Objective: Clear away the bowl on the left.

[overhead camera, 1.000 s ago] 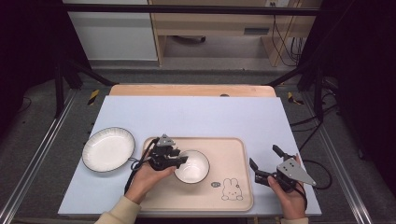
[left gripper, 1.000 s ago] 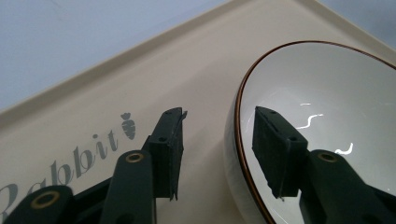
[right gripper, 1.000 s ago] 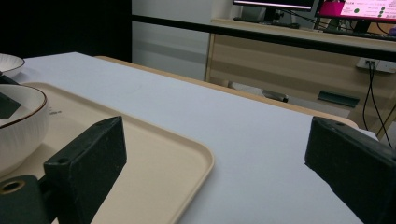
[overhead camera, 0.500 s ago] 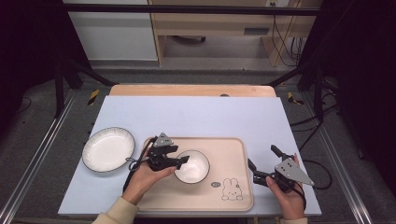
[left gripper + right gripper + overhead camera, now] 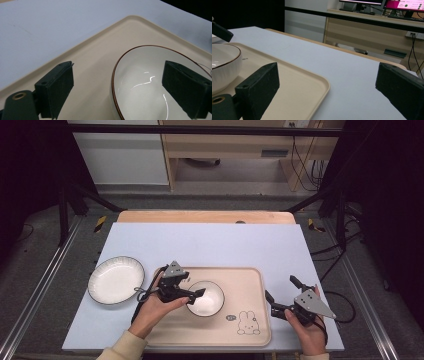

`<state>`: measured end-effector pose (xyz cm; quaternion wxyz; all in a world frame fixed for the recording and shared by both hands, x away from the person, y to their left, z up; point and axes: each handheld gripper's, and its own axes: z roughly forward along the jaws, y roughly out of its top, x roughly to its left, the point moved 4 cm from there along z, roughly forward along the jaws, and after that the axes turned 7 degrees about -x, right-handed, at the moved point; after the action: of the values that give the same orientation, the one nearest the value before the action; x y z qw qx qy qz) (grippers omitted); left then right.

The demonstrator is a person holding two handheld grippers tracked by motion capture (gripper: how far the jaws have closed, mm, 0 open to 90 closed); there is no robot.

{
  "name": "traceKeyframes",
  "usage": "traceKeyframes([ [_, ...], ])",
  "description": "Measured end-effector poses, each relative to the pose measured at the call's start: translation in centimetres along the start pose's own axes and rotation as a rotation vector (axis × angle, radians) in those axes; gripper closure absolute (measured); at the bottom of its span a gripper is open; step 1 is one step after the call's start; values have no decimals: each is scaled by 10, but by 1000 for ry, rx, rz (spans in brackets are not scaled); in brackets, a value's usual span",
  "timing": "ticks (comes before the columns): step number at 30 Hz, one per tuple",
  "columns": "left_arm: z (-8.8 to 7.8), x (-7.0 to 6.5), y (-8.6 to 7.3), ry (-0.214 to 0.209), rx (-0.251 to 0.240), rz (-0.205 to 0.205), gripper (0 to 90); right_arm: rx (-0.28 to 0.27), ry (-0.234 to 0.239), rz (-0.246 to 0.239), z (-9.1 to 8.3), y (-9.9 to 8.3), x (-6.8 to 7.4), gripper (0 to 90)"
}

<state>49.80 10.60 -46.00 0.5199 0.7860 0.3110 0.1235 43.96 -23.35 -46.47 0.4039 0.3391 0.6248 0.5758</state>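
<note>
The bowl sits on the tray, left of its middle, and the left tongs have just been opening: the jaws now stand wide astride the bowl's near rim, one inside and one outside, neither pad pressing, so the bowl seems freshly set down. To finish the release well, I would lift the left tongs straight up until the inner jaw clears the rim before drawing back, or the jaw may catch and drag the bowl. The right tongs hang wide open and empty beside the tray's right edge, over the worktop. The plate lies left of the tray.
</note>
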Motion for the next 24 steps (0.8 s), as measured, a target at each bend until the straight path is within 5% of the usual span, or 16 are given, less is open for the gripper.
traceKeyframes([
  [24, -27, 1, 12, -30, -98, 41, 65, -4, -5, 4, -1, 1, -1, 51],
])
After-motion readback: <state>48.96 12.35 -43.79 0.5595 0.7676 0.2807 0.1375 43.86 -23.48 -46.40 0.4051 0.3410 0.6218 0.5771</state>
